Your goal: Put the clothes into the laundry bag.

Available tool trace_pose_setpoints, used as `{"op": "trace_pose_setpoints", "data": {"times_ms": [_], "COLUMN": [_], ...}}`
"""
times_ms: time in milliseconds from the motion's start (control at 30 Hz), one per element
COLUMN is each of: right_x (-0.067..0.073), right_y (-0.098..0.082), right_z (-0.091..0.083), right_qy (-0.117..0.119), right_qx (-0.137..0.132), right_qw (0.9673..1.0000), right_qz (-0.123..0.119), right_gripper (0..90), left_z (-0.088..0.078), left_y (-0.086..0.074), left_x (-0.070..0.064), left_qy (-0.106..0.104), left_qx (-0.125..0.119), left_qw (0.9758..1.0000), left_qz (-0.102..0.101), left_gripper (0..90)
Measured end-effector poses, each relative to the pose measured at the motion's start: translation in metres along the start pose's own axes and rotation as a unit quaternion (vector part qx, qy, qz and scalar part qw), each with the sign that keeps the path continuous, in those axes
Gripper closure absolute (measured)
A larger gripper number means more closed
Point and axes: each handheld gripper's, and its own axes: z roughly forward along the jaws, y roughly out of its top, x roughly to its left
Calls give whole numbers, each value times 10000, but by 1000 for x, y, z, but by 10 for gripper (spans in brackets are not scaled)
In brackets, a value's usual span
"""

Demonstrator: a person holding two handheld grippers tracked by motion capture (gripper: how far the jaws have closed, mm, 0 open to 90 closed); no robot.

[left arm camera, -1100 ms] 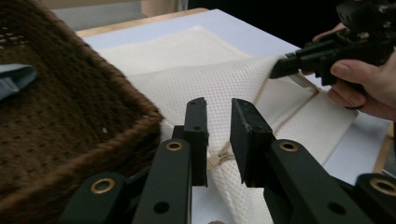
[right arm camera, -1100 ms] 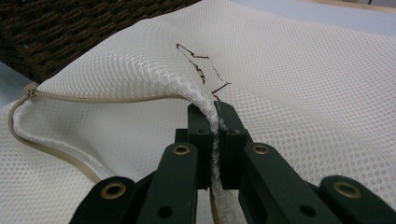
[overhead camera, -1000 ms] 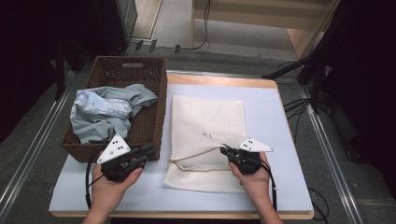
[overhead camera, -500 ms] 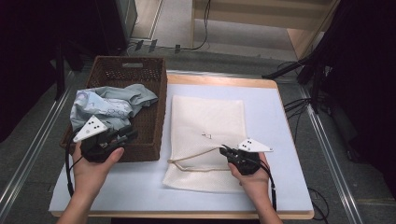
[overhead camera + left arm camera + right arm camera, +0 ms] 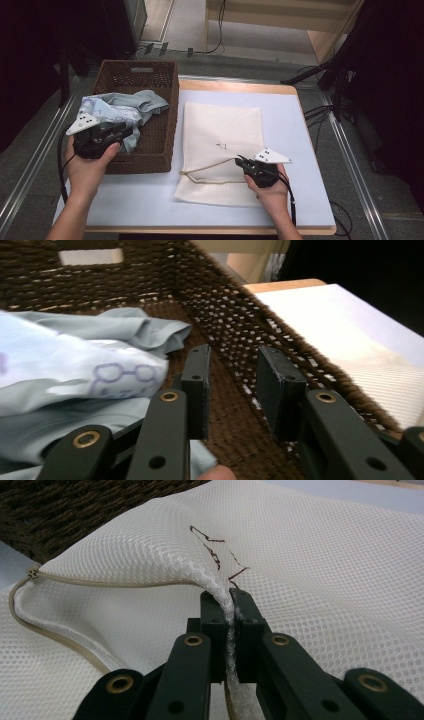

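The right tongs (image 5: 241,161) were clamped on the upper layer of a white mesh laundry bag (image 5: 220,135), holding that layer raised at the bag's open edge (the beige drawstring (image 5: 207,167) ran along this edge). In the right gripper view, the mesh fold (image 5: 227,612) passed directly between the two black pads, which pressed on it from both sides. The bag lay flat on the pale blue mat (image 5: 300,150) covering the counter (image 5: 240,86), just beside the wicker basket (image 5: 160,125).

The left tongs (image 5: 125,131) hung over the near part of the basket, level with the heap of light blue clothing (image 5: 120,107) inside it. Their jaws had just been opening and stood apart, with nothing between them. In the left gripper view, the left pad (image 5: 197,385) was just beside a printed fold of the clothing (image 5: 75,375), and the right pad (image 5: 277,385) was near the basket's woven wall (image 5: 260,320); whether either pad touched could not be determined.
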Motion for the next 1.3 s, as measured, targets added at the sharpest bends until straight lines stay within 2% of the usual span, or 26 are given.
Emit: {"op": "trace_pose_setpoints", "data": {"times_ms": [133, 167, 267, 300, 367, 400, 433, 633, 700, 733, 900, 1000, 1067, 1133, 1300], "right_x": [0, 0, 0, 0, 0, 0, 0, 0, 0, 0, 0, -1, -1, -1, 0], "right_y": [0, 0, 0, 0, -1, -1, -1, -1, -1, -1, -2, -2, -2, -3, -3], "right_z": [0, 0, 0, 0, 0, 0, 0, 1, 1, 1, 2, 2, 2, 2, 3], "right_qy": [0, -2, 1, 1, 0, 0, 0, 4, -4, -4, -3, 8, 11, 10, 14], "right_qx": [8, 9, 18, 23, 23, 23, 22, 33, 39, 39, 44, 49, 57, 52, 71], "right_qw": [10000, 10000, 10000, 10000, 10000, 10000, 10000, 10000, 10000, 10000, 10000, 10000, 10000, 10000, 10000], "right_qz": [-15, -13, -18, -23, -21, -23, -16, -19, -11, -11, -18, -32, -18, -11, -13], "right_gripper": [866, 866, 867, 866, 867, 867, 867, 867, 867, 867, 866, 867, 867, 867, 867], "left_z": [-2, -7, -14, -14, -18, -18, -22, -32, -38, -38, -50, -50, -49, -46, -36], "left_y": [1, 2, 1, 1, -2, -2, -4, -6, -7, -7, -7, -8, -9, -10, -9], "left_x": [7, 15, 27, 27, 39, 39, 44, 58, 68, 68, 82, 89, 91, 95, 98], "left_qy": [105, 211, 354, 354, 488, 488, 622, 800, 935, 935, 1288, 1388, 1416, 1433, 1417], "left_qx": [-11, -31, -77, -77, -64, -64, -32, -102, -171, -171, -322, -315, -295, -268, -48], "left_qw": [9999, 9997, 9989, 9989, 9982, 9982, 9975, 9958, 9939, 9939, 9892, 9871, 9866, 9855, 9858], "left_qz": [-29, -145, -311, -311, -354, -354, -343, -433, -558, -558, -627, -736, -757, -873, -903], "left_gripper": [653, 649, 648, 649, 649, 649, 648, 650, 653, 653, 644, 623, 616, 612, 653]}}
